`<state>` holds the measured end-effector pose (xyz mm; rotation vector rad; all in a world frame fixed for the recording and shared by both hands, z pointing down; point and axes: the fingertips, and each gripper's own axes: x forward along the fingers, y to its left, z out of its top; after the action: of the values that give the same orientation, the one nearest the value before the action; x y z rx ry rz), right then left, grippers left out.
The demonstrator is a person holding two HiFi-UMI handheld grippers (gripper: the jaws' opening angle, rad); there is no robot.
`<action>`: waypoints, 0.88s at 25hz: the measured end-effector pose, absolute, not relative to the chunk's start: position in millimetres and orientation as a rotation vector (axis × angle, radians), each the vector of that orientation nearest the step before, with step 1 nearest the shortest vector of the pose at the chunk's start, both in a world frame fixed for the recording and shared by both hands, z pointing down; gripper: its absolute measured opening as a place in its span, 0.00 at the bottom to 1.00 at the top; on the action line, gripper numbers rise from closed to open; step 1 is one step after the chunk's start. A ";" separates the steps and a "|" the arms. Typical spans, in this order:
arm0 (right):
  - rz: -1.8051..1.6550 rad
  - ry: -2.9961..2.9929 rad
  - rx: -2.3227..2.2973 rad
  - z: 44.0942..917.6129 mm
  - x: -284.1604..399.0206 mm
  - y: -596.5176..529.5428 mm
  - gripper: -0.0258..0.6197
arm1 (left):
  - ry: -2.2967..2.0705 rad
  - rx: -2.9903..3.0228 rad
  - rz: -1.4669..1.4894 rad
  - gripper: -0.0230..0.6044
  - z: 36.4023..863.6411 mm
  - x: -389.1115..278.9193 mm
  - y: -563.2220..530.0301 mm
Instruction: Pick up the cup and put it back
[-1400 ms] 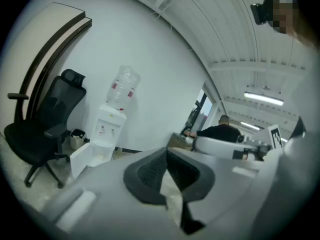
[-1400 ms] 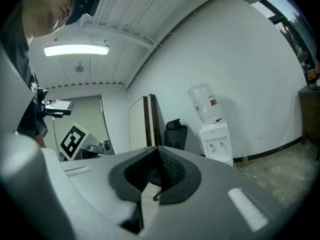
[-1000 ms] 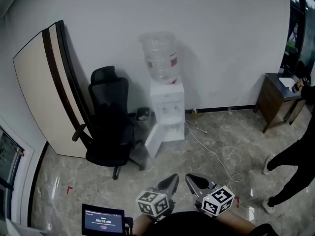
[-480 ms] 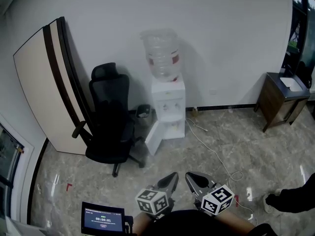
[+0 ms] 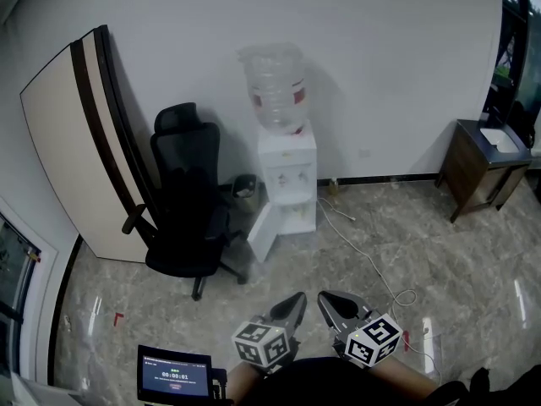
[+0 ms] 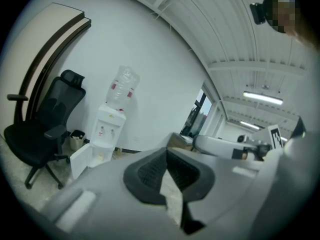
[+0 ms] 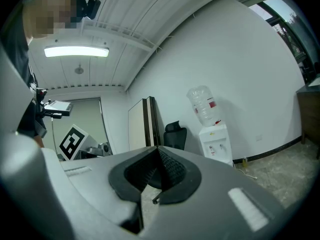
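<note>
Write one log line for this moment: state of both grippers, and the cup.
left gripper: shut, empty | right gripper: shut, empty | cup: none in view | ahead: water dispenser

Floor finished in glossy marbled stone, water bottle in clear plastic, dispenser in white plastic, chair in matt black fabric, cabinet in dark wood.

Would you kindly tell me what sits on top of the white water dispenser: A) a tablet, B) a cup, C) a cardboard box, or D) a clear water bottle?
D: a clear water bottle stands upturned on the white water dispenser.
</note>
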<state>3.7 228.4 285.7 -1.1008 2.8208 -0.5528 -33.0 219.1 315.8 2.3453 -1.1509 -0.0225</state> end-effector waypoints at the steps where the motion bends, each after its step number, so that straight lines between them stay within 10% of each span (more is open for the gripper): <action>1: -0.555 2.820 -1.102 286.1 4.4 228.8 0.05 | -1.150 2.352 -0.020 0.05 315.4 -31.6 219.9; 22: -0.557 2.805 -1.061 262.9 71.8 216.5 0.05 | -1.186 2.343 -0.002 0.05 298.7 33.2 211.7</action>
<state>71.8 216.5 262.9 -1.0614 2.8046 -0.5575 33.2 211.7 298.7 2.3431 -1.1859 -0.0016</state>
